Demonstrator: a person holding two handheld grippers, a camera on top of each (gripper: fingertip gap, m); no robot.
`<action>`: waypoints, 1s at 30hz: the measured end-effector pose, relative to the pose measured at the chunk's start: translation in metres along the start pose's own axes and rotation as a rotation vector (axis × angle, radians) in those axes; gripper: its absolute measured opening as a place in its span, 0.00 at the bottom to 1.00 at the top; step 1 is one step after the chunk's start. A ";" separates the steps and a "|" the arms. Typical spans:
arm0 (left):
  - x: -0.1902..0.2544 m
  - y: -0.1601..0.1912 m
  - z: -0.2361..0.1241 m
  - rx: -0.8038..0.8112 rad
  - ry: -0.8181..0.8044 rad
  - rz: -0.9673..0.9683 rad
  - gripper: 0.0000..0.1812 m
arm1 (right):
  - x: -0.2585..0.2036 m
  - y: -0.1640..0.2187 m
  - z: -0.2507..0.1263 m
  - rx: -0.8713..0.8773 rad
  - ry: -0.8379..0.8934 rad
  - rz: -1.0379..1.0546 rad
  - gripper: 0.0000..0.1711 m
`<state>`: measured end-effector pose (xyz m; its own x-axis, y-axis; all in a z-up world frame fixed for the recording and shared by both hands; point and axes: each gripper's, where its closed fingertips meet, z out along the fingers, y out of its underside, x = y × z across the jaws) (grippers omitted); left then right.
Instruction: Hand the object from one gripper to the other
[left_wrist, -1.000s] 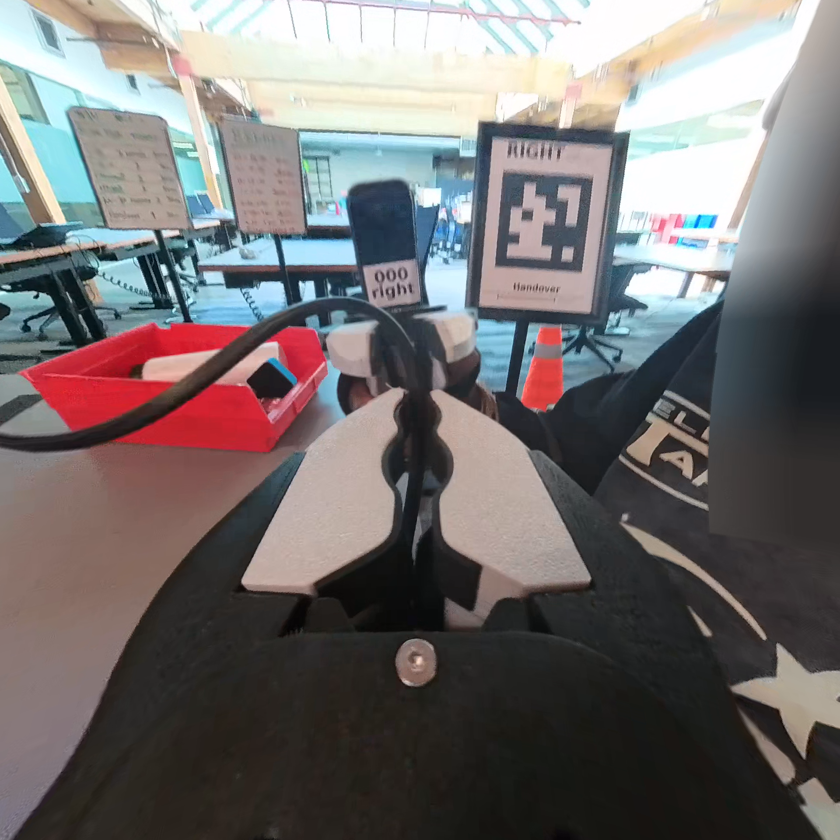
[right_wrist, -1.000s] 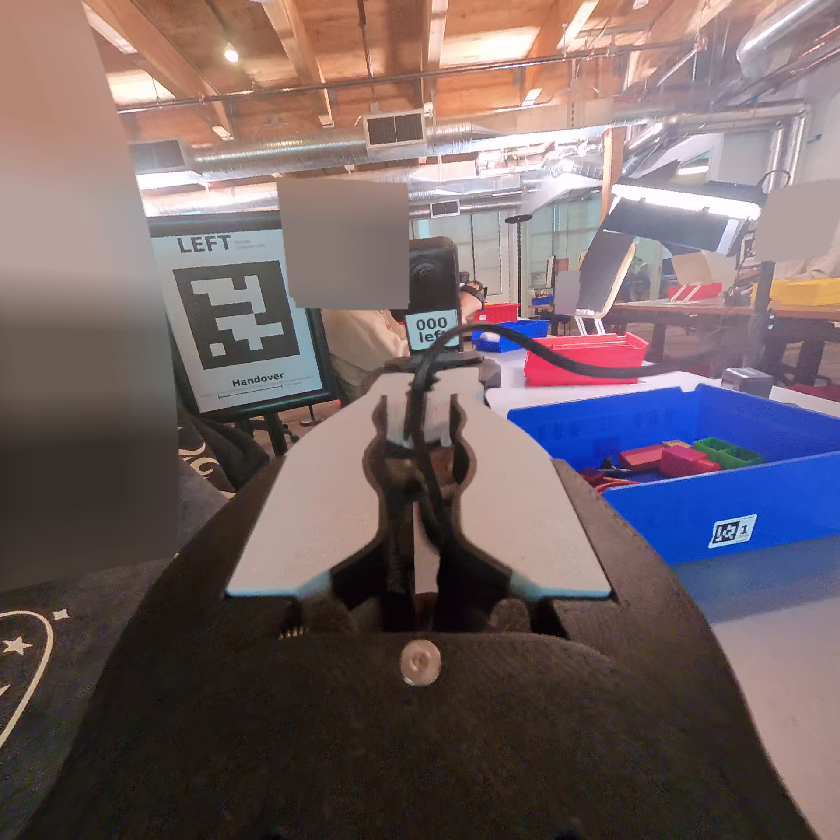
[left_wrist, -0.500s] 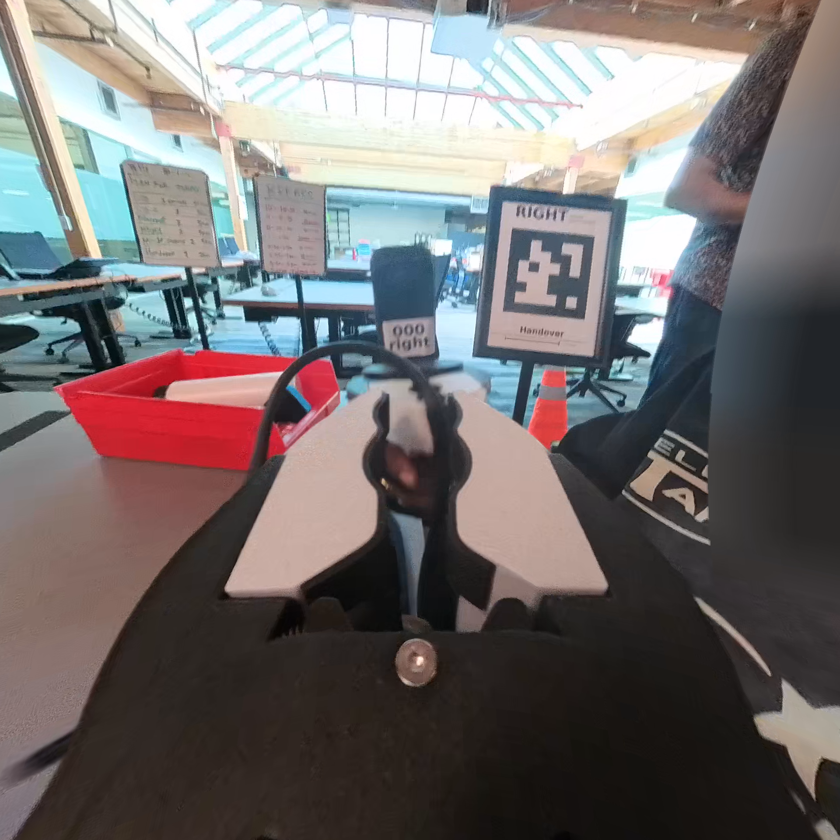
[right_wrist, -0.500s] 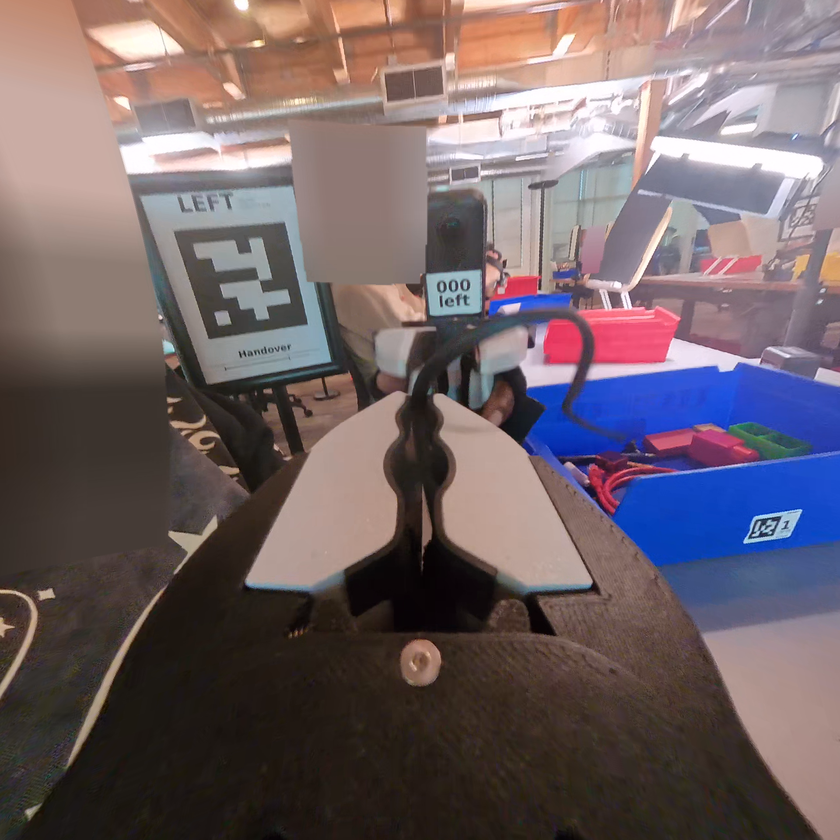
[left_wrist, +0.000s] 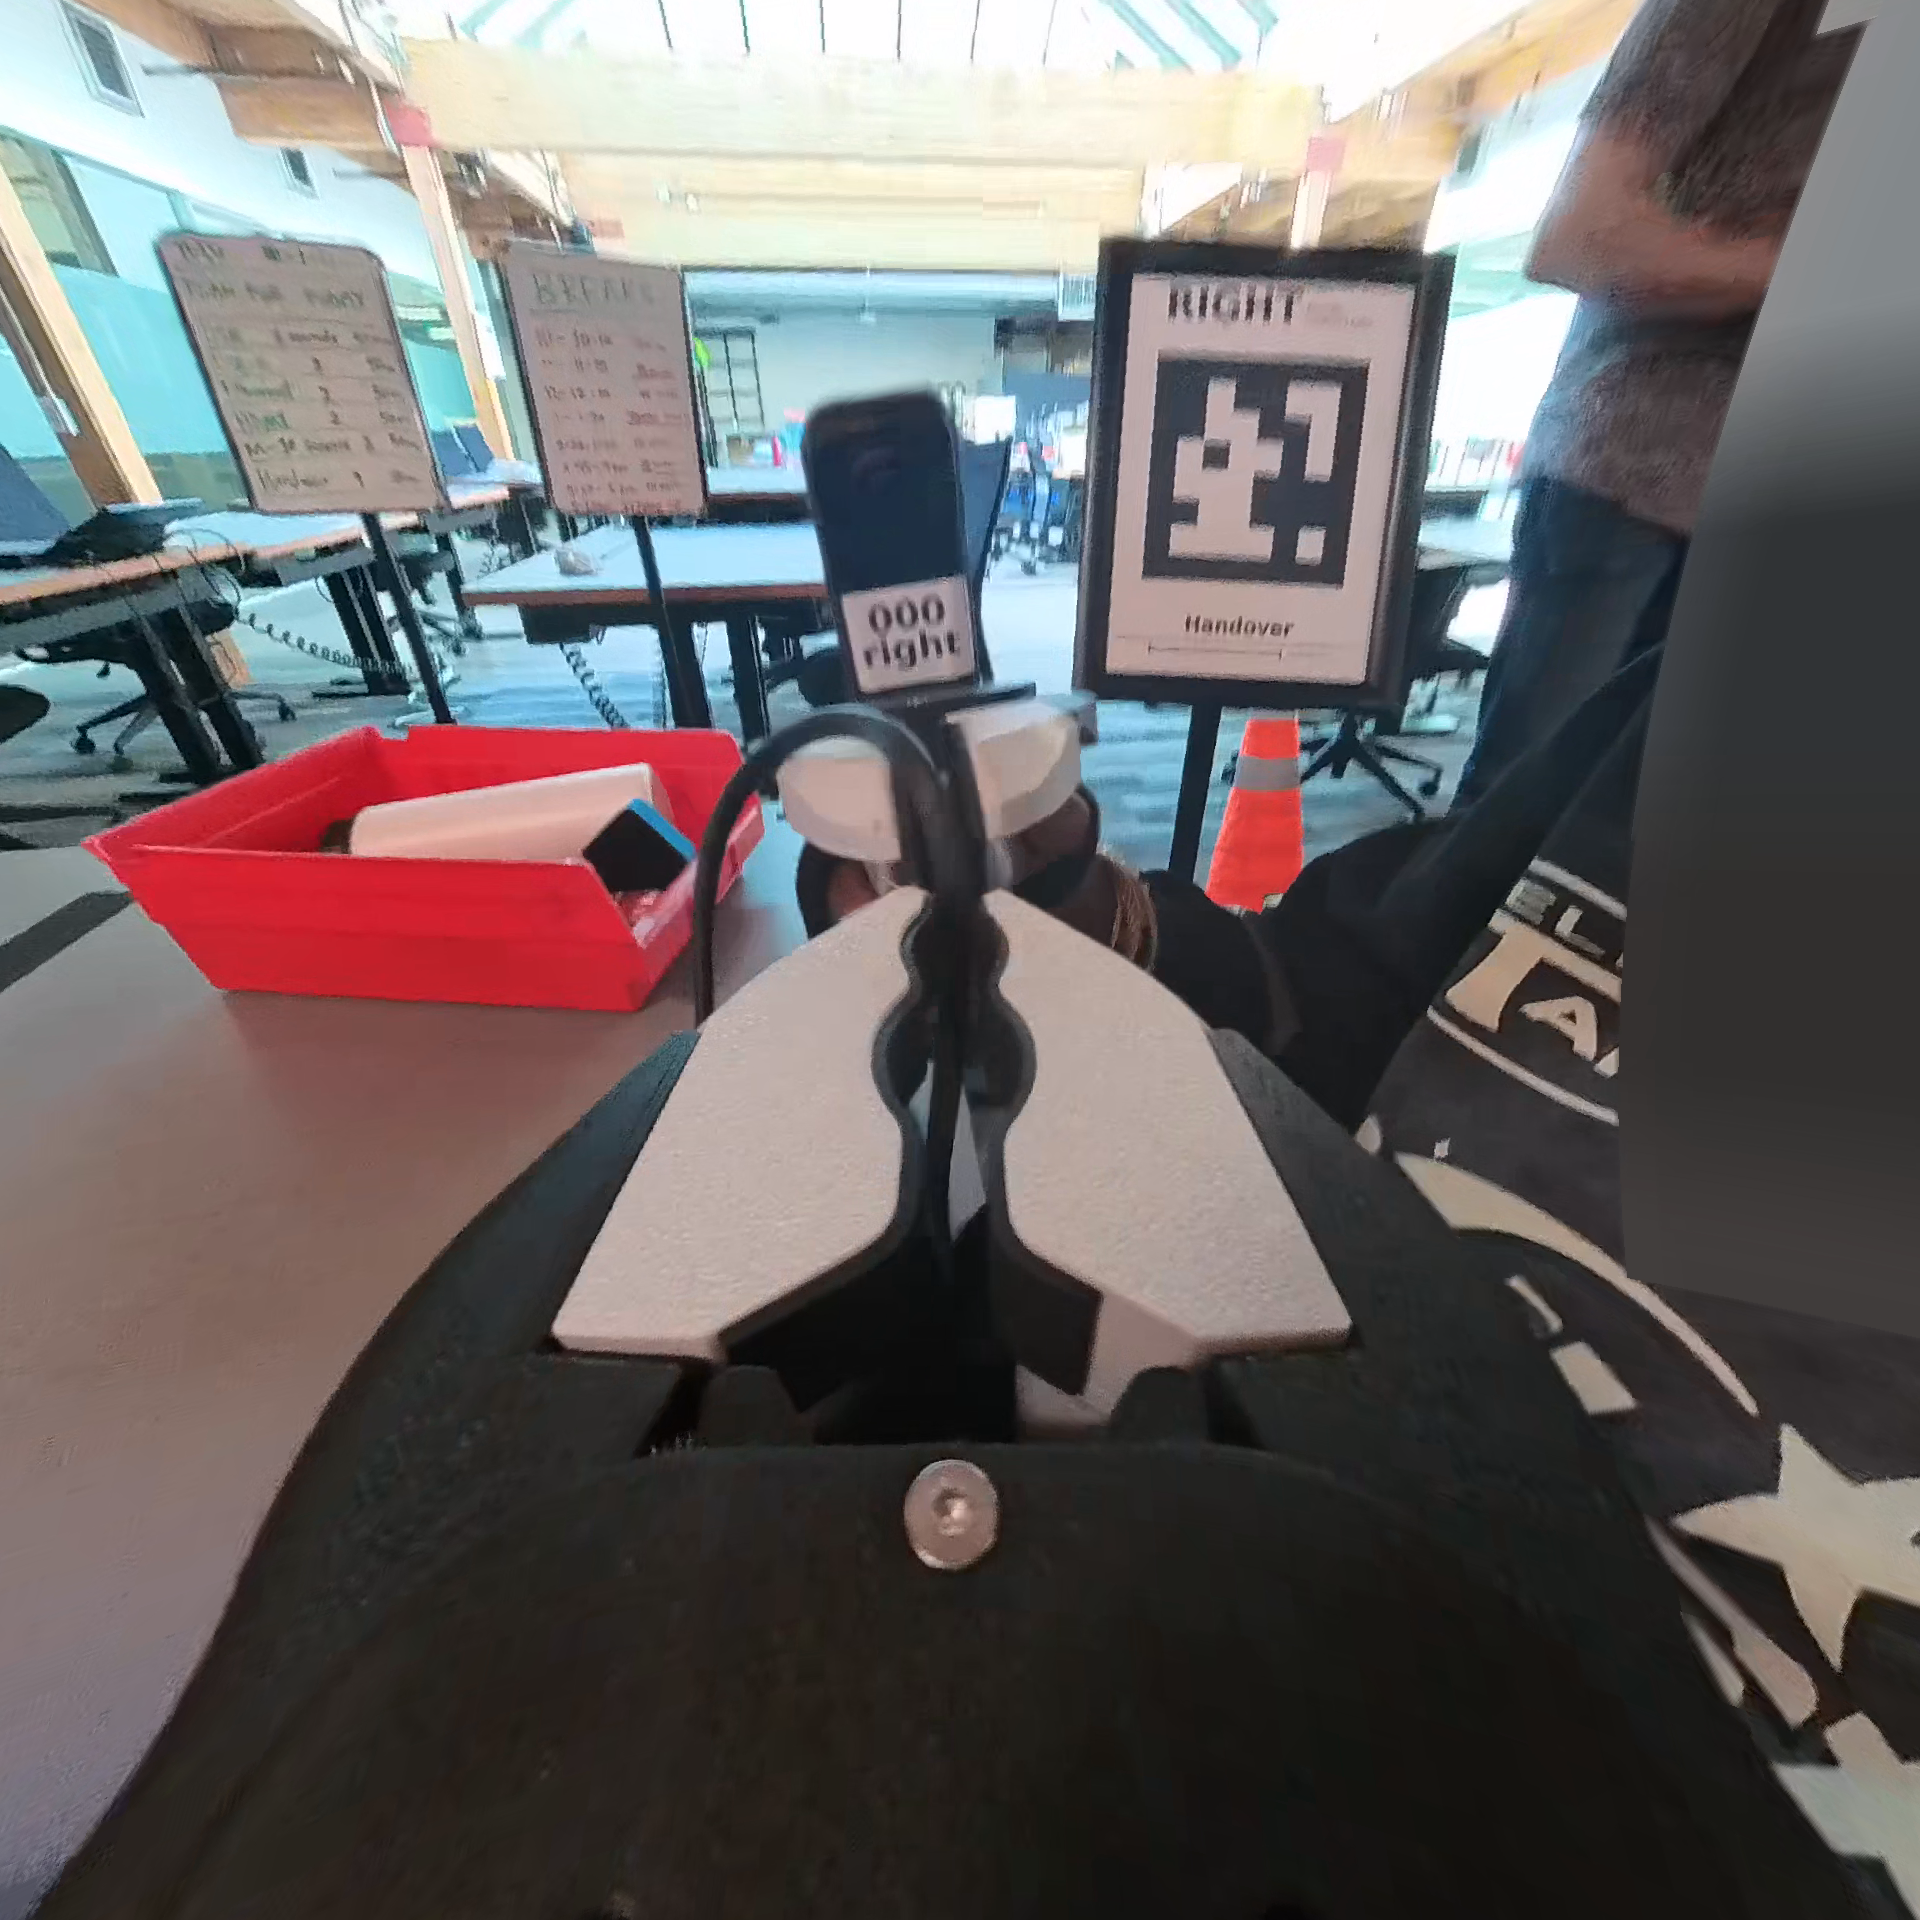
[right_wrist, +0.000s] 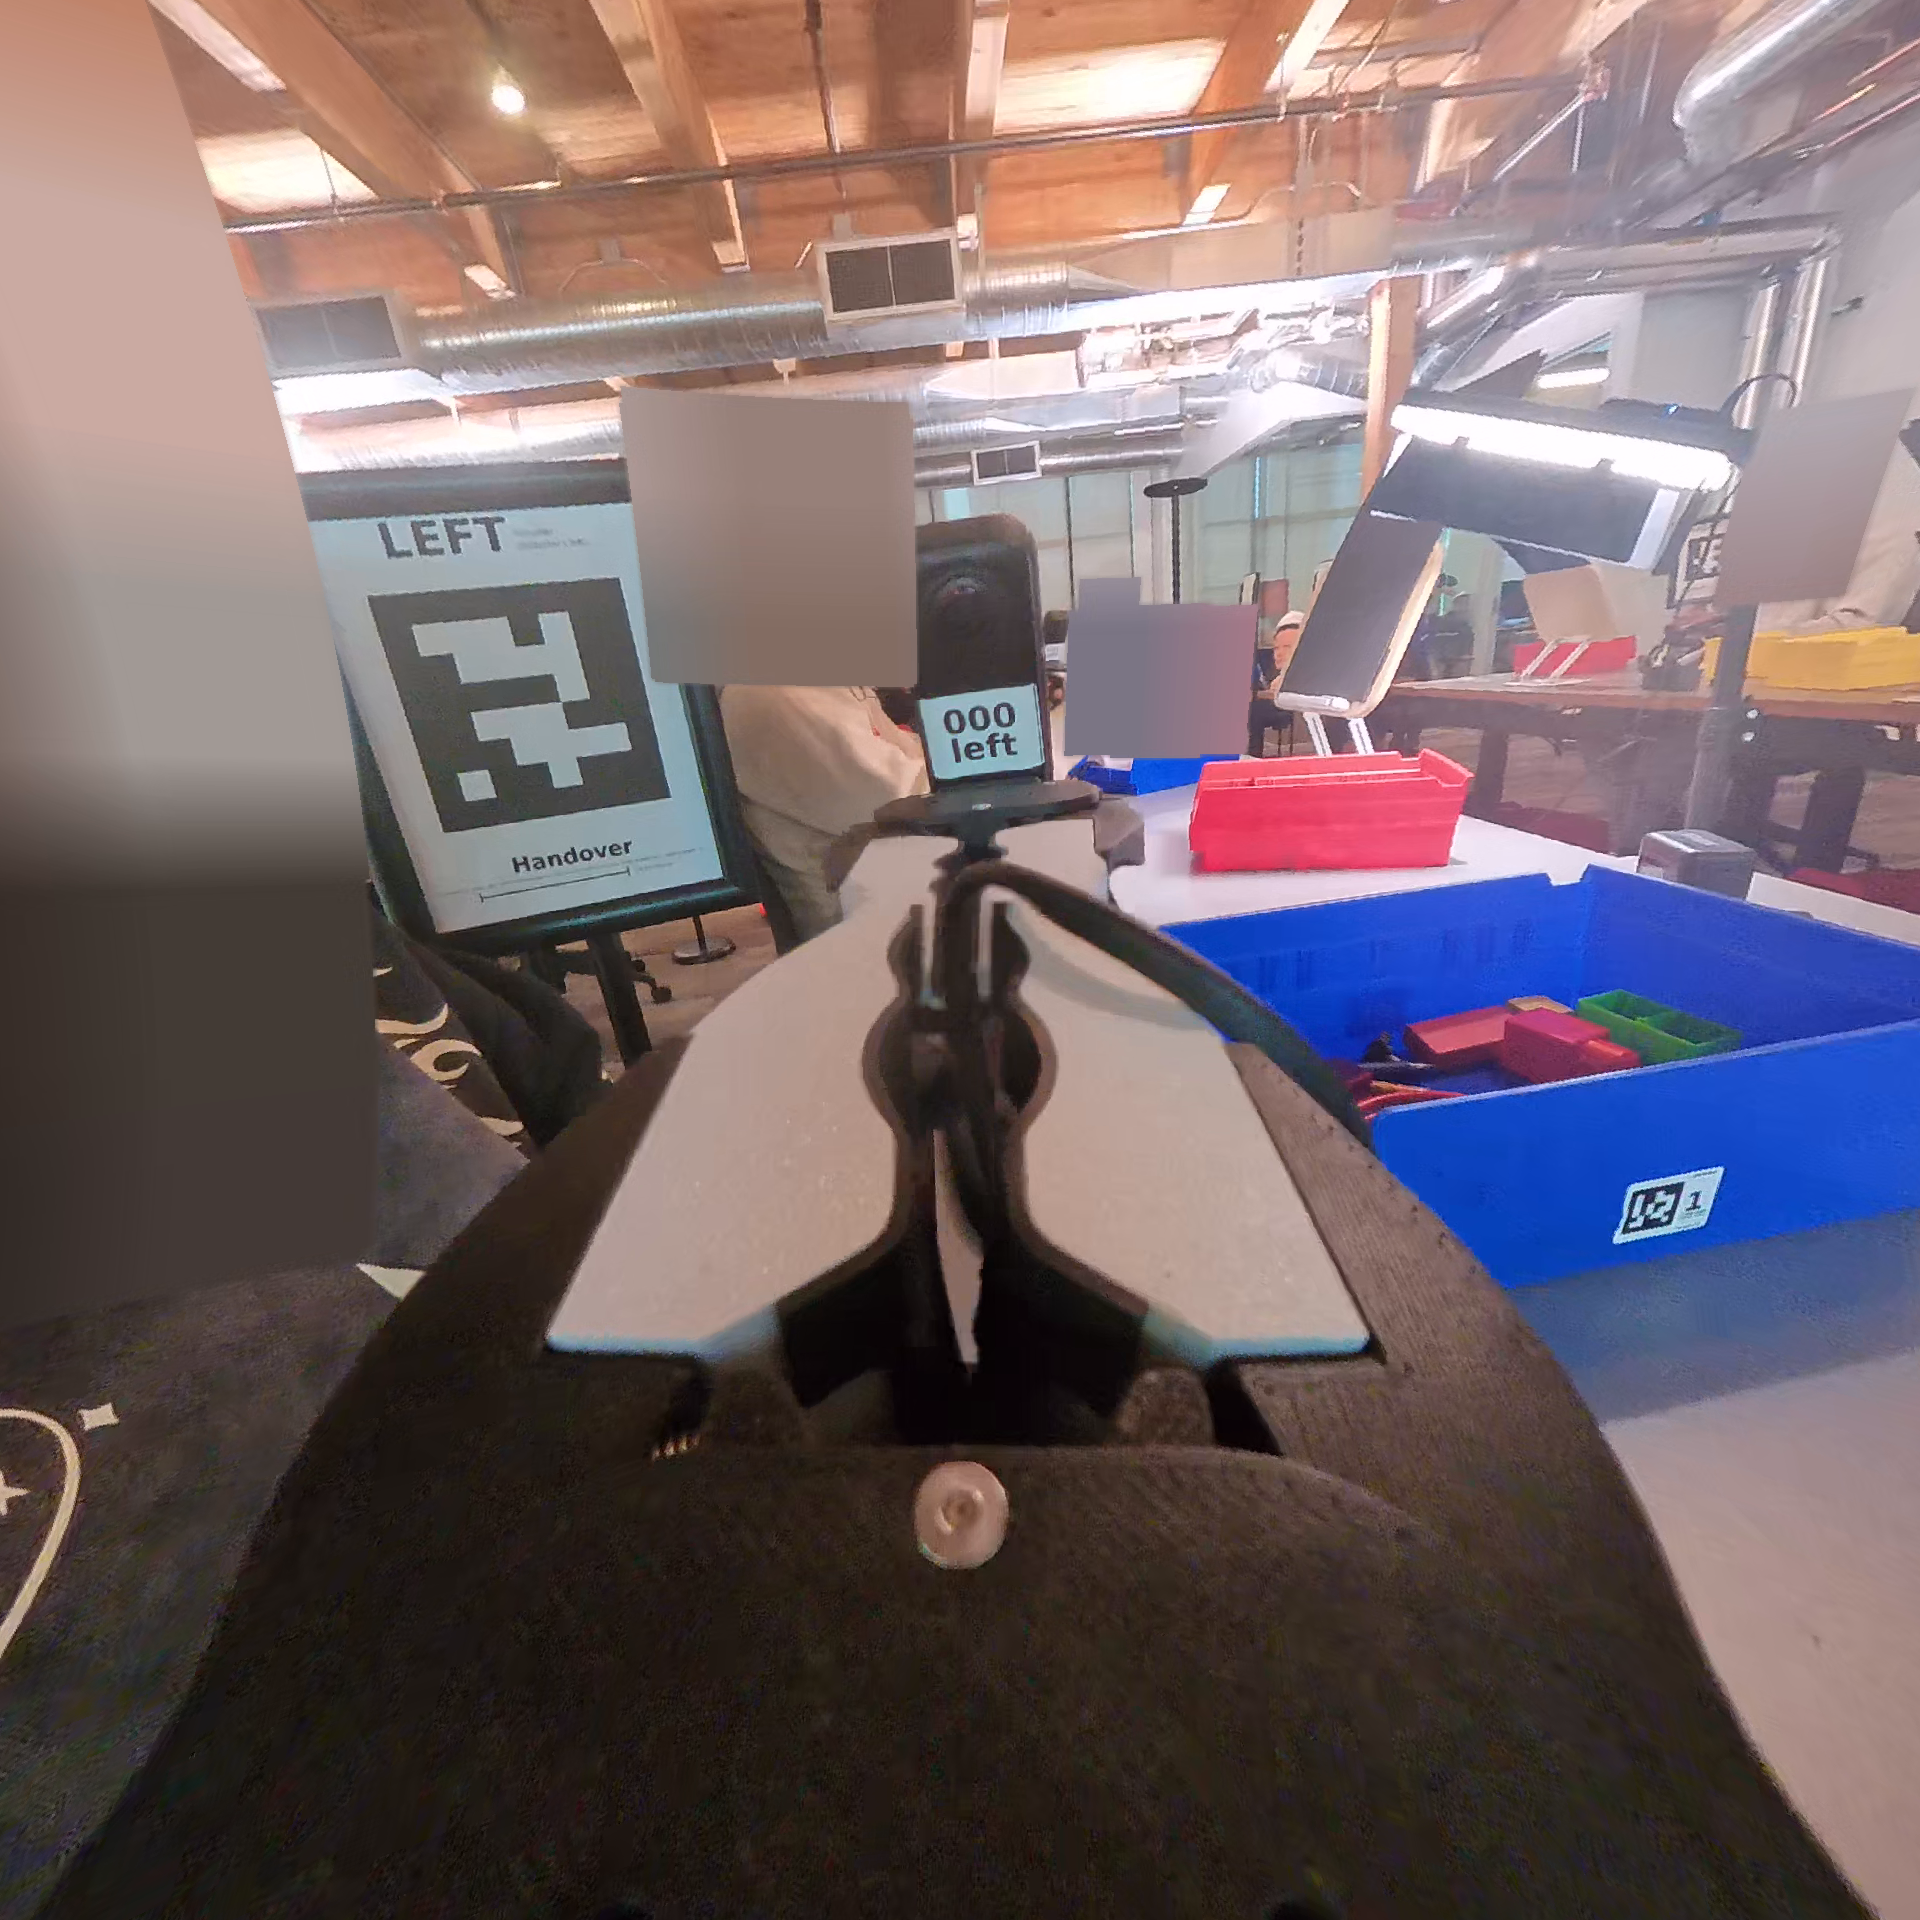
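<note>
Black cable (left_wrist: 940, 935) runs between the clenched jaws of the left gripper (left_wrist: 954, 925) and is also pinched in the right gripper (right_wrist: 954, 935), whose jaws meet the left's head-on. One red bin (left_wrist: 416, 935) sits on the desk (left_wrist: 208, 1195) left of the left jaws; one blue bin (right_wrist: 1662, 1164) lies right of the right jaws. Two marker signs (left_wrist: 1257, 488) (right_wrist: 520, 707) stand beyond.
</note>
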<state>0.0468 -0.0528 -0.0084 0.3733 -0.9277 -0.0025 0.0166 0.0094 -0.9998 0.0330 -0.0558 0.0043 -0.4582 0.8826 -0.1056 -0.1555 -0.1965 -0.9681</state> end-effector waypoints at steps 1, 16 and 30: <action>-0.001 -0.005 -0.003 0.034 -0.003 -0.017 0.03 | 0.001 0.001 -0.001 -0.004 0.003 0.004 0.12; -0.014 -0.018 -0.010 0.140 -0.052 -0.096 0.11 | 0.001 0.025 0.008 -0.134 -0.016 -0.033 0.04; -0.003 0.016 0.014 -0.049 0.010 -0.046 0.02 | 0.003 -0.002 -0.004 -0.005 0.012 0.035 0.05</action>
<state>0.0592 -0.0450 -0.0237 0.3639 -0.9304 0.0432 -0.0123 -0.0512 -0.9986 0.0353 -0.0509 0.0049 -0.4524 0.8803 -0.1425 -0.1353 -0.2257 -0.9648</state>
